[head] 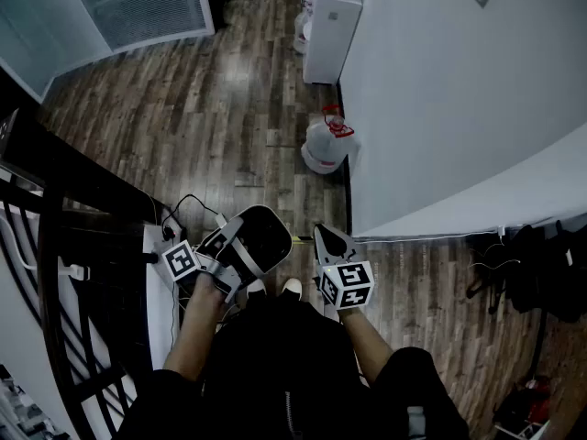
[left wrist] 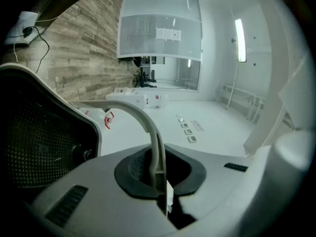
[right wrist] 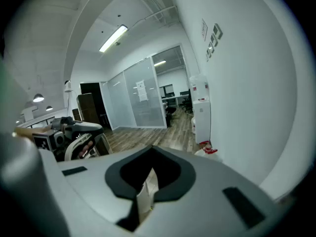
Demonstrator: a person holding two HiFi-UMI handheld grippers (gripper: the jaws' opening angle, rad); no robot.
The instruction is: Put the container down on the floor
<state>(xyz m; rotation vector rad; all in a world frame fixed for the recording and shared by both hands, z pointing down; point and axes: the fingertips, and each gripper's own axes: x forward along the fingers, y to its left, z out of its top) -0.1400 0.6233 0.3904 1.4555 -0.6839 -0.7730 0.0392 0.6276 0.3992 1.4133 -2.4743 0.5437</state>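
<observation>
The container [head: 261, 243] is a dark mesh bin with a white rim, and it hangs in front of the person's legs above the wooden floor. My left gripper [head: 235, 249] is shut on its thin white arched handle [left wrist: 144, 118], which runs straight into the closed jaws of the left gripper [left wrist: 161, 181]. The mesh wall of the container [left wrist: 39, 142] fills the left of the left gripper view. My right gripper [head: 324, 236] is held just right of the container, apart from it and shut on nothing. In the right gripper view the right gripper [right wrist: 145, 187] shows only floor past its jaws.
A white water jug [head: 325, 146] with a red handle stands on the floor by the white wall's corner. A white cabinet [head: 331, 27] stands farther off. Dark railings [head: 64, 246] and a power strip with cables [head: 179, 216] lie to the left, black bags [head: 537, 264] to the right.
</observation>
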